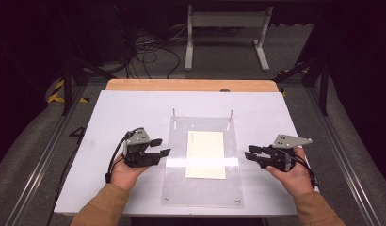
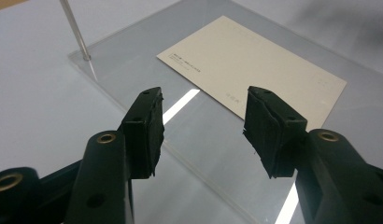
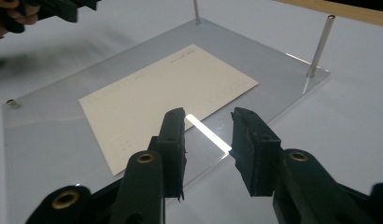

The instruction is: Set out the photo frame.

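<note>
A cream card (image 1: 205, 154) lies flat at the middle of a clear acrylic plate (image 1: 200, 190) on the white table top. My left gripper (image 1: 163, 146) hovers at the plate's left edge, open, with nothing between its jaws. In the left gripper view the left gripper (image 2: 203, 121) points at the card (image 2: 255, 65) over the plate's edge (image 2: 133, 51). My right gripper (image 1: 248, 152) is at the plate's right edge, open and empty. Seen in the right gripper view, the right gripper (image 3: 206, 135) stands just short of the card (image 3: 166, 93).
Two thin metal pins (image 1: 174, 114) (image 1: 231, 115) stand upright at the plate's far corners, and small screws sit at its near corners. The white sheet (image 1: 116, 117) covers a wooden table. The other hand's gripper (image 3: 54, 9) appears at the top left of the right gripper view.
</note>
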`<state>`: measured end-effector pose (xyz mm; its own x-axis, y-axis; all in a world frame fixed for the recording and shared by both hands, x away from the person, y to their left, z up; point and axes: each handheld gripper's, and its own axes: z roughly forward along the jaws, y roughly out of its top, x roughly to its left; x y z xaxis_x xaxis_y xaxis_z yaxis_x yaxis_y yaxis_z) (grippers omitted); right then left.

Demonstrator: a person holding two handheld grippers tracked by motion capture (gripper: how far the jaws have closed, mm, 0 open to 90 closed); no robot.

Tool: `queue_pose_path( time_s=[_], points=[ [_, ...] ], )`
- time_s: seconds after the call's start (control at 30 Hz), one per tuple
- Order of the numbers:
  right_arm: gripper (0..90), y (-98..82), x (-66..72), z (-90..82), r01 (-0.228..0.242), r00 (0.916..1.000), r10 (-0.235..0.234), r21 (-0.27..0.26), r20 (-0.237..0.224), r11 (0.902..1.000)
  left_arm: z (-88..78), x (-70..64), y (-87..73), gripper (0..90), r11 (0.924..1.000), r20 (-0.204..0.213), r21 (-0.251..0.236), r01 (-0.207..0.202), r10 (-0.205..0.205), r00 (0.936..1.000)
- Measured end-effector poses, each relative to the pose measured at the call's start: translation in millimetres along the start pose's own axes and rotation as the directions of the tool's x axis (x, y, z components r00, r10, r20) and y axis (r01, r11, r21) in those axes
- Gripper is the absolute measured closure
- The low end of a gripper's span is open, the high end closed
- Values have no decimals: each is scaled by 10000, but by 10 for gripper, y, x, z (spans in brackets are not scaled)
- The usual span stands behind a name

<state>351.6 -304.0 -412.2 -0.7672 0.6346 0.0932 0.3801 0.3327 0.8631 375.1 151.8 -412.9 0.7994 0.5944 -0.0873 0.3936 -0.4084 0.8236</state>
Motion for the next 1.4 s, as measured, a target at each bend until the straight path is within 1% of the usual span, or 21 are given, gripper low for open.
queue_pose_path(
  time_s=[0.07,0.1,0.23,0.3,0.33,0.43,0.47,0.53,0.6,0.7,0.8,0.87,0.9,0.97,1.0,1.07,1.13,1.17,1.23,1.37,1.4],
  points=[
    [643,17,-33,35,44,9999,-45,59,126,10000,-21,10,-15,463,10000,-4,-84,9,-9,10000],
    [644,36,-62,70,83,9997,-86,121,243,9999,-44,11,-38,463,9997,113,-115,212,-211,9997],
    [650,133,-244,284,317,9967,-323,99,749,9995,-98,34,-99,462,9994,144,-213,281,-277,9995],
    [650,160,-287,350,385,9957,-390,87,839,9992,-127,34,-119,456,9993,90,-274,262,-260,9996],
    [648,175,-303,384,412,9951,-414,42,893,9991,-140,25,-135,454,9986,124,-325,407,-403,9991],
    [639,204,-336,451,460,9942,-456,-18,973,9989,-188,23,-174,448,9988,-15,-354,342,-343,9994],
    [627,239,-378,519,492,9929,-474,-141,1095,9987,-220,21,-205,447,9988,-118,-344,358,-363,9993],
    [624,250,-395,540,512,9920,-487,-192,1165,9985,-236,16,-228,446,9983,-106,-363,458,-463,9989],
    [624,278,-460,604,496,9908,-445,-369,1279,9981,-274,16,-263,444,9985,-184,-358,410,-417,9990],
    [663,312,-614,726,-141,9930,215,-643,1162,9978,-311,1,-309,440,9969,-177,-419,660,-667,9976],
    [685,336,-704,812,-199,9909,290,-697,1313,9974,-352,13,-355,437,9976,-294,-403,561,-573,9979],
    [691,358,-755,877,-10,9885,106,-640,1505,9980,-355,5,-372,435,9969,-274,-434,656,-669,9974],
    [691,358,-755,877,-10,9885,106,-640,1505,9980,-359,-1,-382,435,9965,-297,-434,711,-725,9969],
    [690,371,-780,927,49,9870,54,-637,1603,9980,-381,0,-405,432,9977,-389,-394,560,-575,9976],
    [691,375,-792,955,81,9860,30,-662,1665,9978,-382,-18,-419,429,9958,-330,-436,807,-822,9961],
    [688,376,-814,1001,166,9843,-51,-640,1763,9978,-399,-10,-433,420,9972,-410,-415,620,-637,9971],
    [694,376,-840,1050,267,9825,-157,-568,1856,9980,-413,-18,-448,418,9975,-448,-383,595,-612,9971],
    [697,376,-862,1074,380,9808,-285,-458,1927,9982,-413,-33,-460,418,9964,-401,-430,726,-743,9964],
    [707,387,-898,1113,465,9781,-375,-394,2046,9981,-428,-43,-481,415,9972,-400,-381,646,-661,9970],
    [740,440,-926,1175,513,9782,-409,-459,2034,9976,-452,-65,-528,413,9968,-425,-347,720,-735,9964],
    [757,453,-929,1188,529,9784,-433,-424,2020,9977,-466,-61,-545,413,9975,-532,-325,626,-643,9965]
  ],
)
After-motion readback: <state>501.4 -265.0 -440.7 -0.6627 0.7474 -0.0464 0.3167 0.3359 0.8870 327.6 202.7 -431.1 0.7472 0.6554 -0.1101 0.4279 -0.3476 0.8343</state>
